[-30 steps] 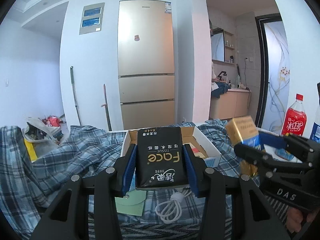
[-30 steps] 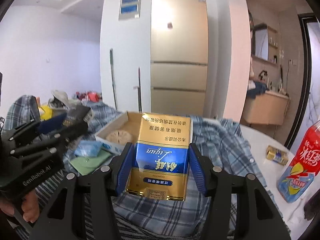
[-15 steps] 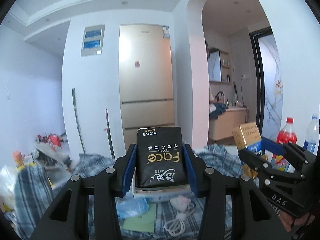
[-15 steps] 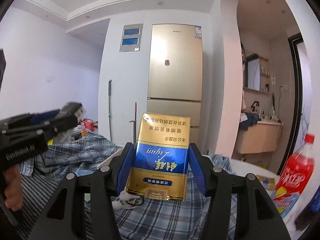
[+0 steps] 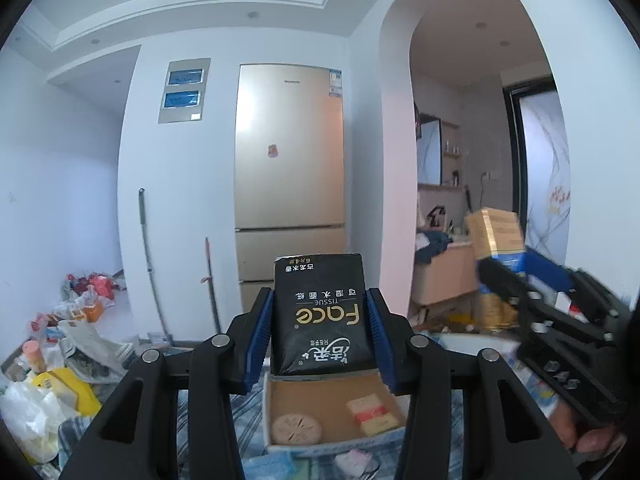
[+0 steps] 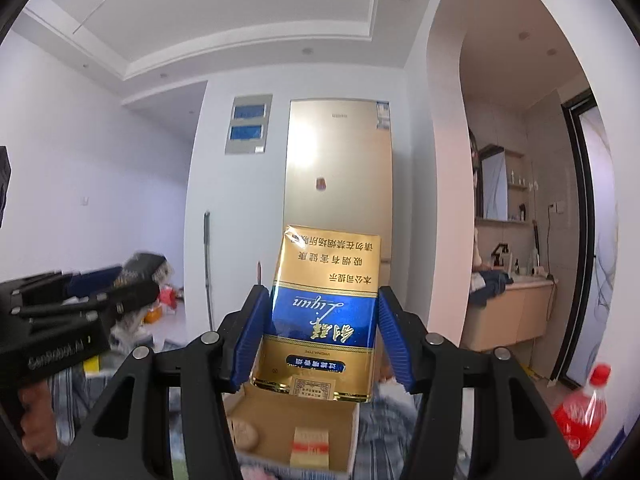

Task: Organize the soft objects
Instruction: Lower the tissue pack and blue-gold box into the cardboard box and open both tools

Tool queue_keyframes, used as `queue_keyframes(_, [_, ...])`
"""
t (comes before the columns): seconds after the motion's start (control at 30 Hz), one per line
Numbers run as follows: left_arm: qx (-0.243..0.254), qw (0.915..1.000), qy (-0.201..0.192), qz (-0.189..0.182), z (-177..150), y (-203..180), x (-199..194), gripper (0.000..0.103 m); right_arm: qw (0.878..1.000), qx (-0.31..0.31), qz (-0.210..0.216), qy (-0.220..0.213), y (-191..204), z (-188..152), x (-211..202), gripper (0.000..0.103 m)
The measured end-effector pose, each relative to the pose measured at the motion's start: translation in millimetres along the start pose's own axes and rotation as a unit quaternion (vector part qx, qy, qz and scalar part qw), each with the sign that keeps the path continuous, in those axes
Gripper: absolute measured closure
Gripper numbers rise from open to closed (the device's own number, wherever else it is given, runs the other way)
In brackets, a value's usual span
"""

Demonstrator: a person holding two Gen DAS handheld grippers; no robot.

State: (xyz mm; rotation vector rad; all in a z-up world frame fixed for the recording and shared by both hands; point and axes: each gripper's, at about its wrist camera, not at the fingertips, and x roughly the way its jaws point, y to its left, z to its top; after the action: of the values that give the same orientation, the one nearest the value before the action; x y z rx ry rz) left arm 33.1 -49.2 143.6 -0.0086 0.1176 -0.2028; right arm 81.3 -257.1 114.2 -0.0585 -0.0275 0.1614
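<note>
Tissue pack and gold pack held above the box

Tissue pack (image 5: 320, 314) stands upright, long axis vertical, pinched between the blue pads of the left gripper (image 5: 320, 336); the box (image 5: 276, 396) lies directly below and just ahead of it; gold pack (image 6: 326, 316) is pinched the same way, upright, in the right gripper (image 6: 320, 340), also over the box (image 6: 354, 432). Both tools hang above the box rim, neither clearly nearer; a straight drop looks like the next step. Inside the box lie a round biscuit-like disc (image 5: 296, 429) and a small wrapped block (image 5: 372, 416); the middle floor is bare; a red bottle (image 6: 580, 420) stands well apart to the right.
</note>
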Motion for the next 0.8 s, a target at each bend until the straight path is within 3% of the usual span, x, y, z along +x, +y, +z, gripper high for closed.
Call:
queue_keyframes(0.2, [-0.008, 0.9996, -0.021, 0.014, 23.9, 3.7, 11.8, 0.055, 0.999, 0.032, 0.004, -0.010, 3.8, 22.0, 30.8, 0.049])
queue_keyframes(0.37, [-0.011, 0.9996, -0.009, 0.026, 17.0, 14.9, 29.9, 0.055, 0.998, 0.060, 0.007, 0.009, 2.8, 4.3, 51.5, 0.049])
queue_keyframes(0.63, [-0.005, 0.9975, 0.054, 0.045, -10.6, 25.6, 82.6, 0.055, 0.994, 0.051, 0.022, 0.090, 11.0, -38.9, 88.7, 0.049])
queue_keyframes(0.8, [-0.020, 0.9903, 0.132, 0.040, -37.1, 37.2, 124.0, 0.055, 0.986, 0.055, 0.030, 0.155, 15.2, -73.1, 116.0, 0.049])
